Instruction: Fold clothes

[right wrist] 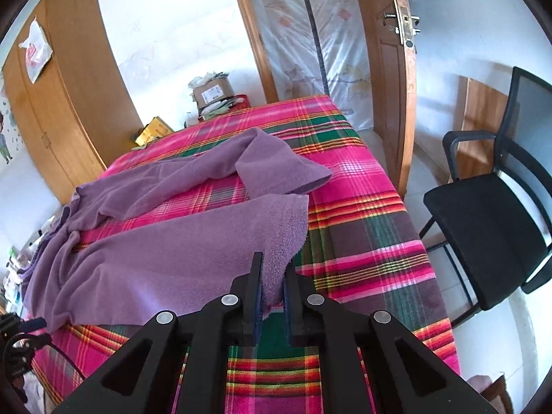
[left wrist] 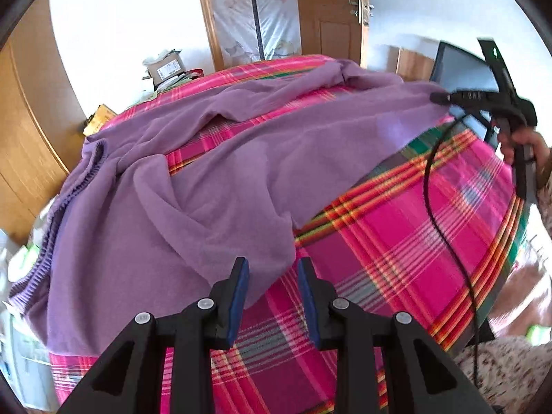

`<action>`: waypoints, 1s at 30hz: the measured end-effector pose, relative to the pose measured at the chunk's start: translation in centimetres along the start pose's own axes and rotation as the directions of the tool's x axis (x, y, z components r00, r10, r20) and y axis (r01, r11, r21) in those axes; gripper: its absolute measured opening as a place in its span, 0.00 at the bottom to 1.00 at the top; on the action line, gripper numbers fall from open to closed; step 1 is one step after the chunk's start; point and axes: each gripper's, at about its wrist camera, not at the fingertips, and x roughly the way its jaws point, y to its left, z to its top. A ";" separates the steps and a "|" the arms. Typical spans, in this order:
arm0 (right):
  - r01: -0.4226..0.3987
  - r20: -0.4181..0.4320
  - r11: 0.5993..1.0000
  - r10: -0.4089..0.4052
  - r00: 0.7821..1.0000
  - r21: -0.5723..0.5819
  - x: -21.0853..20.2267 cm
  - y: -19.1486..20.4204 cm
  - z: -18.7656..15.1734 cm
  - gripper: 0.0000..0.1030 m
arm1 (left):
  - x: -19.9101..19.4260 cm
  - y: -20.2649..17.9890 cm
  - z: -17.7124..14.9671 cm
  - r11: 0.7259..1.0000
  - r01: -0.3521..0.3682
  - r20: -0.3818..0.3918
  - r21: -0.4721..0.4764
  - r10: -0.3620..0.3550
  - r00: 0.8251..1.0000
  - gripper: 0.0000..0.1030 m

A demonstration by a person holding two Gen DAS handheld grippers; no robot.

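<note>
Purple fleece trousers [left wrist: 224, 172] lie spread on a pink plaid bedcover [left wrist: 396, 234], the elastic waistband [left wrist: 69, 189] at the left and the two legs running right. My left gripper [left wrist: 272, 265] is open just above the near edge of the trousers, with nothing between its blue pads. A hand [left wrist: 521, 145] holds my right gripper [left wrist: 440, 97] at the far end of a leg. In the right wrist view the right gripper [right wrist: 272, 276] is shut on the cuff of the near leg [right wrist: 286, 227], lifting it slightly. The other leg [right wrist: 276, 169] lies folded over behind it.
A black office chair [right wrist: 483, 214] stands right of the bed, beside an open wooden door [right wrist: 390, 86]. A wooden wardrobe [right wrist: 62, 103] lines the left wall. A cardboard box [right wrist: 214, 93] and a yellow box [right wrist: 153, 131] sit past the bed's far edge. A black cable [left wrist: 434, 189] hangs over the bedcover.
</note>
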 end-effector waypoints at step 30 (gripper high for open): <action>0.160 0.132 0.979 -0.176 0.976 0.124 -8.0 -6.3 -0.8 0.08 | 0.0 -2.3 3.2 0.996 0.091 0.092 0.003 -0.091 0.992 0.06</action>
